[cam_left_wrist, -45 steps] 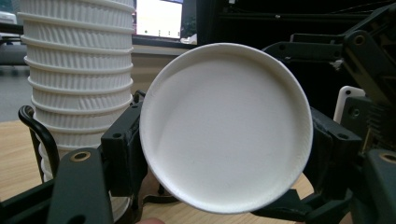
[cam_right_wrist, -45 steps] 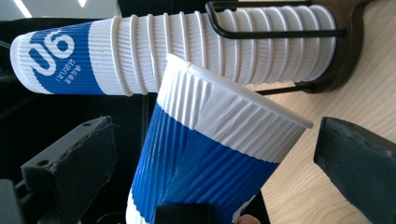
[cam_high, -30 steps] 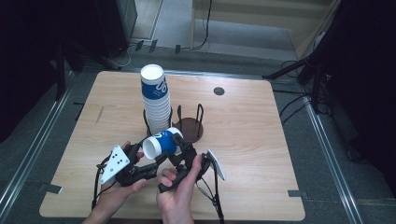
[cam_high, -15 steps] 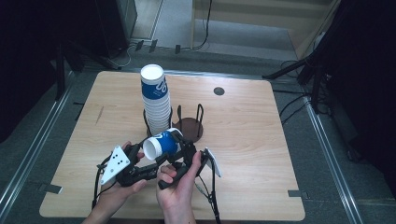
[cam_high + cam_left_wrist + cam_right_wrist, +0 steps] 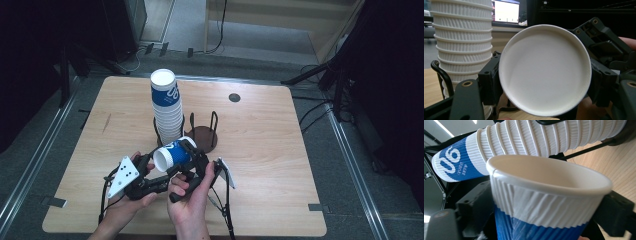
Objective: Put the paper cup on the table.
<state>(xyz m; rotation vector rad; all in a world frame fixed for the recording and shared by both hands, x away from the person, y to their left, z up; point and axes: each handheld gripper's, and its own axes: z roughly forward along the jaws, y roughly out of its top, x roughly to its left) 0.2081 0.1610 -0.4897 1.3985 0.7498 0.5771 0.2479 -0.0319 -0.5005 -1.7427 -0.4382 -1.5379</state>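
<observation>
The cup (image 5: pixel 172 155) stays where it was, clamped by the right gripper (image 5: pixel 192 156); left gripper (image 5: pixel 150 172) grip: cannot tell.

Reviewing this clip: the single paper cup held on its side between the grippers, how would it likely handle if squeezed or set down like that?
The paper cup looks thin-walled and empty, so probably light and easy to crush. Its ribbed sleeve likely aids grip. Laid sideways on the table, its tapered round body would probably roll in a curve.
</observation>
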